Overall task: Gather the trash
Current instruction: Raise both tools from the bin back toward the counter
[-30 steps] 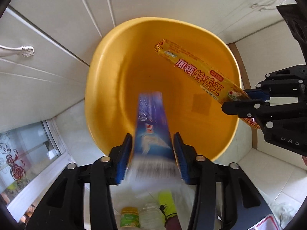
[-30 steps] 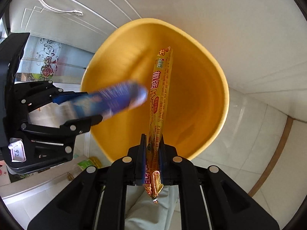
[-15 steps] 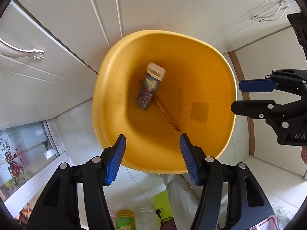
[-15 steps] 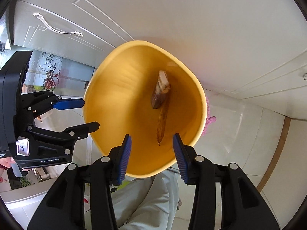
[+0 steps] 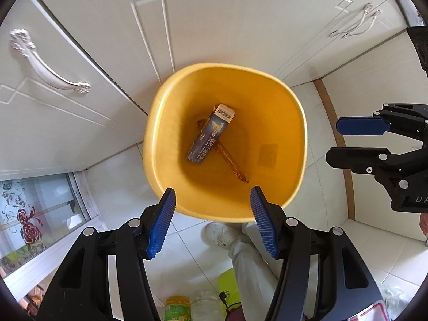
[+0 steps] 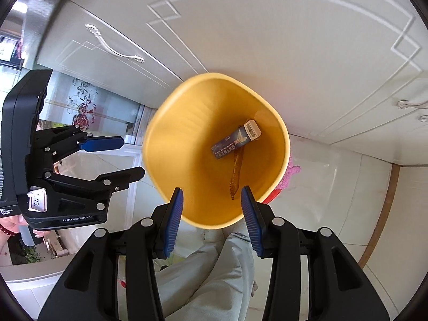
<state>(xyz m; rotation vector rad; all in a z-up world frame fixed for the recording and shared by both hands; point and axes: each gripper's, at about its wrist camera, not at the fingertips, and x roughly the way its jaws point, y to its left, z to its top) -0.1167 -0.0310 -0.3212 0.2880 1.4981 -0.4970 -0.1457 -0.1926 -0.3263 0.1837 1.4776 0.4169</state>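
A yellow plastic bin stands on the tiled floor against white cabinets. Inside lie a blue carton with a barcode end and a long orange sausage wrapper partly under it. My left gripper is open and empty above the bin's near rim; it also shows in the right wrist view. My right gripper is open and empty above the bin's near rim; it also shows in the left wrist view.
White cabinet doors with silver handles stand behind the bin. The person's grey trouser leg and slipper are on the floor below. Bottles stand by the lower edge. A pink and red object lies beside the bin.
Both grippers opened and let go: the blue carton and the sausage wrapper fell into the bin. Both grippers have since pulled up and back, so the bin looks smaller.
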